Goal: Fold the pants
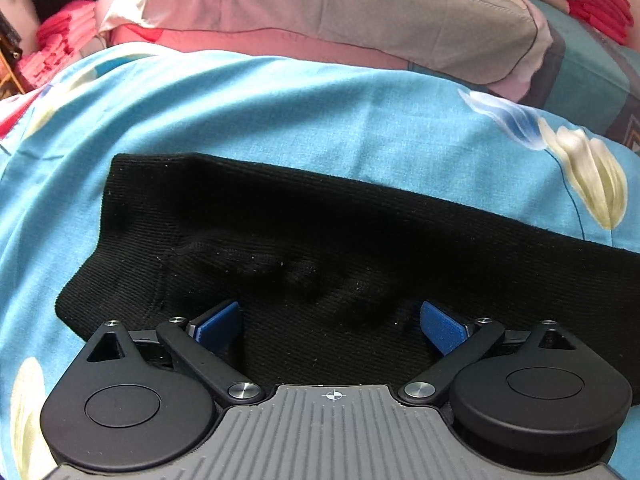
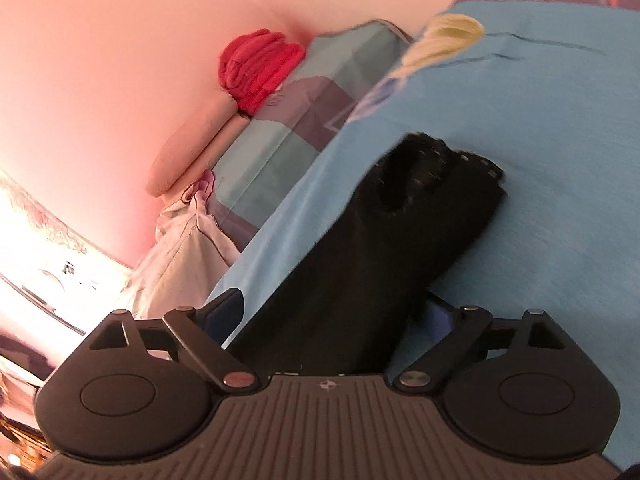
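Both claws wide over one pair of black ribbed knit pants [image 1: 304, 232].
Left gripper [image 1: 331, 322] and right gripper [image 2: 332, 312] each straddle the cloth; one blue floral bedsheet [image 1: 280, 100] lies beyond.

The pants [image 1: 304, 236] are matt black ribbed knit cloth; the bedsheet [image 1: 280, 112] is smooth blue printed cotton-like cloth.

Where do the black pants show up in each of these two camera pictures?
Left wrist view: the black pants lie flat across the middle, just beyond the open left gripper.
Right wrist view: they run from bottom centre up to the right, between the open fingers of the right gripper.
Shared landmark: the red folded cloth by the pink wall, top right in the left view.
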Tool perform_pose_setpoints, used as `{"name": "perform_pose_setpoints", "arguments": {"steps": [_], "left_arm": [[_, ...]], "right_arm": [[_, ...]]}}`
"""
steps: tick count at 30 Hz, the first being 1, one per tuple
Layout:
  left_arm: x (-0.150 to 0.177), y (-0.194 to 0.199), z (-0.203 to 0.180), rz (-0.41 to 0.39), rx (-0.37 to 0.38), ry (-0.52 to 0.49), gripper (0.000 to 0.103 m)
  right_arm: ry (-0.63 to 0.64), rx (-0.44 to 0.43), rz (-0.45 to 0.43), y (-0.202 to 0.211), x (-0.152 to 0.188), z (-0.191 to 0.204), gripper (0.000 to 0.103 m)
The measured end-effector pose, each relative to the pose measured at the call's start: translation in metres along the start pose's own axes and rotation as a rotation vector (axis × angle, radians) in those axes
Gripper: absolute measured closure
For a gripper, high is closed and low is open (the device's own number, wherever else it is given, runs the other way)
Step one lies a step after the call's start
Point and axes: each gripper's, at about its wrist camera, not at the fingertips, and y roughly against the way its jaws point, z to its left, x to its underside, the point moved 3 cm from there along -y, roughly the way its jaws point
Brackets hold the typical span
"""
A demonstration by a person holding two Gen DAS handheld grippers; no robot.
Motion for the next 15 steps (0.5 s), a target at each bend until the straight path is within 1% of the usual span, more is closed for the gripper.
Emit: {"name": "perform_pose_setpoints", "arguments": {"steps": [2,3,4,5,7,8,9,11,13,14,15], "left_arm": [[-0.001,-0.002,-0.003,0.000,-0.010,-0.004,0.000],[-0.001,-0.002,-0.004,0.000,-0.016,-0.006,0.000],[-0.002,-0.003,-0.005,0.001,-0.018,-0.006,0.000],[-0.002,-0.004,-0.004,0.002,-0.018,-0.005,0.000],[-0.003,-0.005,-0.005,0.004,-0.016,-0.006,0.000],[-0.003,-0.005,-0.004,0.005,-0.018,-0.008,0.000],[-0.003,-0.005,-0.005,0.007,-0.021,-0.008,0.000],[-0.003,-0.005,-0.005,0.011,-0.028,-0.006,0.000],[-0.004,-0.004,-0.006,0.016,-0.037,-0.005,0.000],[-0.004,-0.002,-0.007,0.017,-0.040,-0.005,0.000],[-0.005,-0.001,-0.008,0.017,-0.043,-0.005,0.000]], "right_arm": [[0.035,0.018,-0.008,-0.004,0.002,0.007,0.010],[0.048,0.014,0.009,-0.004,0.004,0.011,0.011],[0.052,-0.007,0.045,-0.007,0.007,0.012,0.011],[0.068,-0.026,0.060,-0.006,0.013,0.014,0.011],[0.143,-0.030,0.052,-0.005,0.018,0.014,0.012],[0.155,-0.041,0.045,-0.005,0.018,0.012,0.012],[0.139,-0.053,0.034,-0.005,0.016,0.009,0.015],[0.087,-0.061,0.015,-0.006,0.009,0.003,0.023],[0.047,-0.039,0.008,-0.009,0.003,0.000,0.031],[0.048,-0.027,0.006,-0.011,0.002,0.001,0.035],[0.067,-0.004,0.004,-0.013,0.001,0.002,0.054]]}}
